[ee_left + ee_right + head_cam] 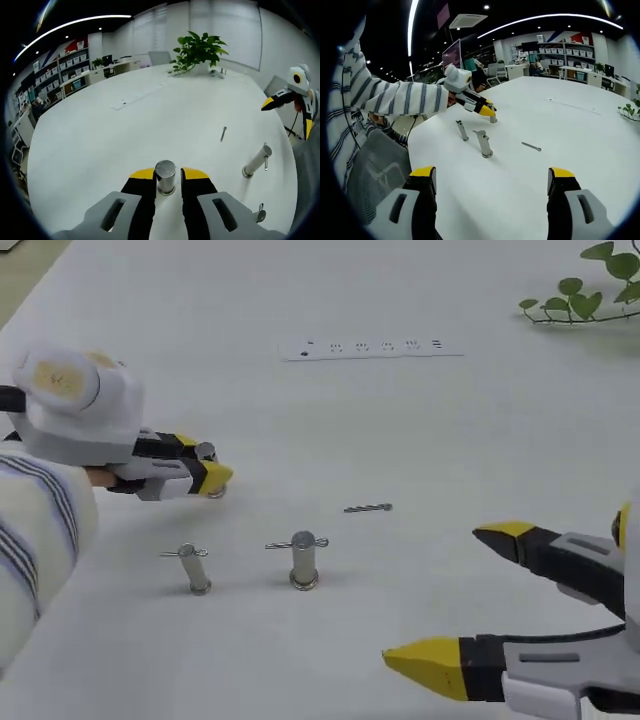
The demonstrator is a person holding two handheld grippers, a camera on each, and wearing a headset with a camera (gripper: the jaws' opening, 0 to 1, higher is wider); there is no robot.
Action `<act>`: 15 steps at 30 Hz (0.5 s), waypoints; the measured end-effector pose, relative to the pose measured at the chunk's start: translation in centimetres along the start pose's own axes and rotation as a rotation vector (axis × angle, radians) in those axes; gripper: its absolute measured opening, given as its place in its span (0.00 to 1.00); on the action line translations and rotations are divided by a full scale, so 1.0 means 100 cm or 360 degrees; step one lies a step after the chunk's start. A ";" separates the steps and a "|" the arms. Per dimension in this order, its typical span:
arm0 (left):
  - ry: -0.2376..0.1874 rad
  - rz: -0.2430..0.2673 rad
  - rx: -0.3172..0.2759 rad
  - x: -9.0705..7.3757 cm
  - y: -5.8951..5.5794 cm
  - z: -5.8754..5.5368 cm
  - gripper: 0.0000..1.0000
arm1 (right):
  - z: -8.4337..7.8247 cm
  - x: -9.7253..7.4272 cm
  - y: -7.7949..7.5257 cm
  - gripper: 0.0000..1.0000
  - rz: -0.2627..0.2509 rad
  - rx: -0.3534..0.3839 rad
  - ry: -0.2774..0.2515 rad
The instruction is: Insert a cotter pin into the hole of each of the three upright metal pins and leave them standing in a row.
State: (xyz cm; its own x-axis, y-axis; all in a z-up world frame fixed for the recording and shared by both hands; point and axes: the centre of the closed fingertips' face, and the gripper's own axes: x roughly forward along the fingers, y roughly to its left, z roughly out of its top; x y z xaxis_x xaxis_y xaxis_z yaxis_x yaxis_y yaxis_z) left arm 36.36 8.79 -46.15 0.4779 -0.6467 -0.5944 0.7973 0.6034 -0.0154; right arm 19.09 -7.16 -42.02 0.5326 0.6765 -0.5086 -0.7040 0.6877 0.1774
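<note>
Left gripper view: left tool (167, 175), held level over the white desk (100, 140), clamps an upright silver metal pin (165, 172); right tool (492, 175) gapes wide.

Middle pin (303, 562) stands on the white table (450, 430), with its crosswise cotter pin (282, 545) jutting out to both sides. Just left of it stands a second pin (192, 568), with a modest gap between them. Behind and to the left, the left gripper (214, 480) is clamped round a third pin (165, 176) and blocks that corner. Behind and to the right, a loose cotter pin (368, 508) lies flat. In front and to the right, the right gripper (432, 593) hangs with its jaws spread wide. Far behind sits a power strip (372, 347), with open tabletop in between.
</note>
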 end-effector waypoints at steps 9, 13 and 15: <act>0.0025 0.0029 -0.0043 -0.007 0.000 -0.001 0.09 | 0.003 -0.004 -0.001 0.91 -0.0018 -0.0006 -0.0028; 0.0021 0.0149 -0.0055 -0.023 0.011 0.001 0.09 | 0.006 -0.004 0.003 0.91 -0.0012 -0.0020 -0.0038; 0.0001 0.0196 -0.0086 -0.037 0.014 0.005 0.09 | 0.008 -0.005 0.004 0.91 -0.0007 -0.0027 -0.0045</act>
State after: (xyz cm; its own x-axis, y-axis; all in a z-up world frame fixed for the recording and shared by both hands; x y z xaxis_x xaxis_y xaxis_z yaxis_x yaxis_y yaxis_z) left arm 35.91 11.79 -43.54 0.5708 -0.5657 -0.5952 0.7115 0.7025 0.0147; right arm 18.89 -6.98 -41.05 0.5487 0.6806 -0.4855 -0.7093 0.6864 0.1606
